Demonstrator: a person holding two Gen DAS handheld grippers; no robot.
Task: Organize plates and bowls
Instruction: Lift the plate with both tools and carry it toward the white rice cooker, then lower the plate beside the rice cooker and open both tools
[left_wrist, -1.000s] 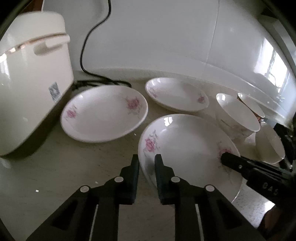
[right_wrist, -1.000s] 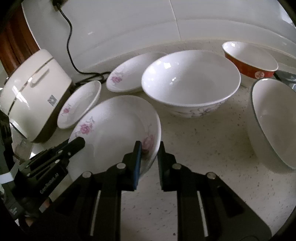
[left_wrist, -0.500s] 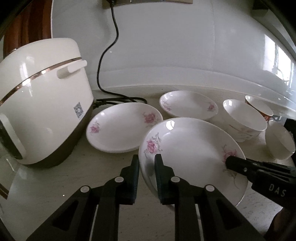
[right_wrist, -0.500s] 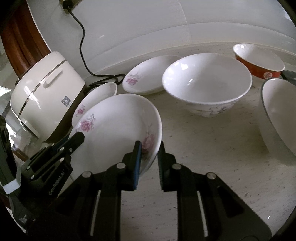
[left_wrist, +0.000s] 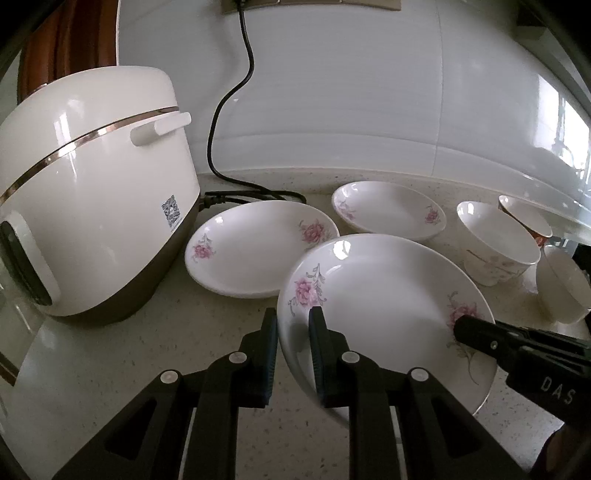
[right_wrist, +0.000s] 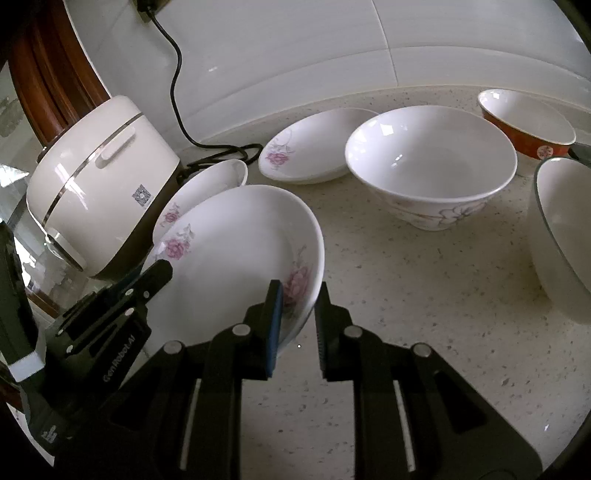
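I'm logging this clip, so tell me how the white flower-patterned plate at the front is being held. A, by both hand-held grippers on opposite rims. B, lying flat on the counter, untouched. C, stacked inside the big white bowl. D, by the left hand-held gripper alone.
A: the left hand-held gripper and the right hand-held gripper each clamp a rim of the white flower-patterned plate, tilted above the speckled counter.

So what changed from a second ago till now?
The flowered plate, pinched at opposite rims by the left hand-held gripper and the right hand-held gripper, has lifted off the counter. Nothing was let go. The other plates, bowls and rice cooker stayed put.
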